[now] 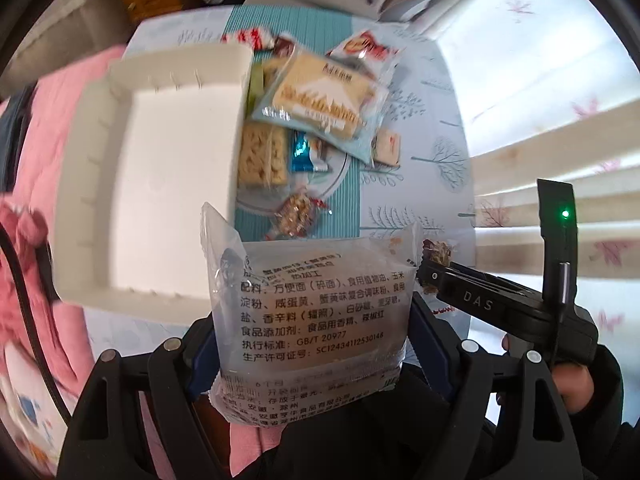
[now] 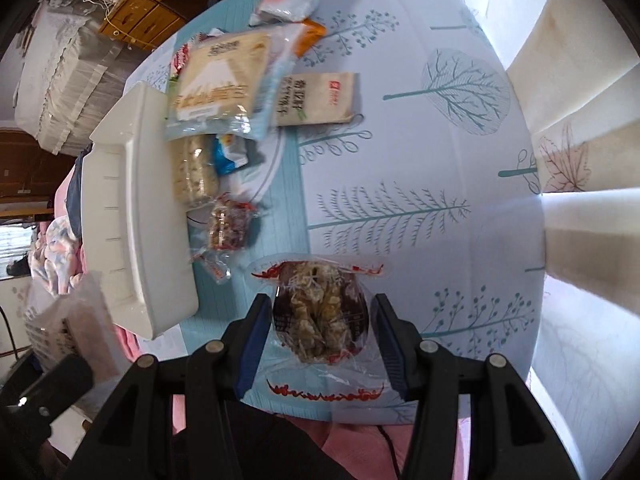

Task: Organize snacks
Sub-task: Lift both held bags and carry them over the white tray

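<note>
Clamped between my left tongs I'm carrying a clear-wrapped noodle packet, printed back facing the lens, the blue pads pressing on both of its sides, well above the table. Over in the right tongs I'm holding a walnut-date sweet in its crinkly clear wrapper; the pads are standing just beside the dark lump, and whether they're pinching lump or only film I can't tell, but the sweet is plainly hanging clear of the cloth, so it's gripped somehow.

Progress check: the white tray is sitting at the table's left edge and, as far as I'm seeing, its floor is completely bare, so nothing is sorted yet. The snack pile is lying just beside the tray's right wall: a big blue-rimmed cracker bag on top, a noodle block touching the tray wall, a small blue packet, another nut sweet nearer me, red-and-white packets at the far edge.

So I'm judging this as the very start: two items in the air, both wanting a place in the tray, and the whole heap left to move.
</note>
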Demonstrator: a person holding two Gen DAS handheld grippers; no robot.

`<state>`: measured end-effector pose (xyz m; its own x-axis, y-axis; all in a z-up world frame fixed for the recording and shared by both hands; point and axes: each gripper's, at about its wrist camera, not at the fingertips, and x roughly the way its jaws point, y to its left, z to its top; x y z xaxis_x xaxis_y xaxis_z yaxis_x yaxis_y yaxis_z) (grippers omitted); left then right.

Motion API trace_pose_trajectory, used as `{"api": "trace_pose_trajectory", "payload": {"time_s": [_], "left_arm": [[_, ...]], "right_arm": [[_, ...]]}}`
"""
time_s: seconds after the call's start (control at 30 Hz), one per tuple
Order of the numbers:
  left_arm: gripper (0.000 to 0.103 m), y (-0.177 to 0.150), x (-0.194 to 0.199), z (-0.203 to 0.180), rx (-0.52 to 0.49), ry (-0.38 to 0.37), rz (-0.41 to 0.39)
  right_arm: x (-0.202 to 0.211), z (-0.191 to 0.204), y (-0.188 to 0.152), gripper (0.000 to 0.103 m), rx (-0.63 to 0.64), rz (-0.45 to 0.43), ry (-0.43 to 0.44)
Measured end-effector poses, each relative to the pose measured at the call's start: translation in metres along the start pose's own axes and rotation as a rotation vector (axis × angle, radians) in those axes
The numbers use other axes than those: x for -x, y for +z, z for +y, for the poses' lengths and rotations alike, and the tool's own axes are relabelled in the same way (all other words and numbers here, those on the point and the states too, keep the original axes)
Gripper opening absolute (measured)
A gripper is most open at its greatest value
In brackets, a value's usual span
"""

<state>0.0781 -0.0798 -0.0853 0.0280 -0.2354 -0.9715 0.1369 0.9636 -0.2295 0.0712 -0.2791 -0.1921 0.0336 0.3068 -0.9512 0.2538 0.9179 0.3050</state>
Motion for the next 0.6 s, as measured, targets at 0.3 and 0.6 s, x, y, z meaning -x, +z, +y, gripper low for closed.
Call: {"api": "trace_pose_trajectory", "payload": {"time_s": [0.3, 0.6], "left_arm": [[0.080, 0.004, 0.045, 0.053, -0.115, -0.015, -0.085], [0.081, 0.014, 0.066, 0.096, -0.186, -0.009, -0.157]], "right_arm": [[0.016, 0.049, -0.031, 0.052, -0.111, -0.121, 0.003], [0.014, 0.108, -0.051, 0.052, -0.122, -0.228, 0.060]]}}
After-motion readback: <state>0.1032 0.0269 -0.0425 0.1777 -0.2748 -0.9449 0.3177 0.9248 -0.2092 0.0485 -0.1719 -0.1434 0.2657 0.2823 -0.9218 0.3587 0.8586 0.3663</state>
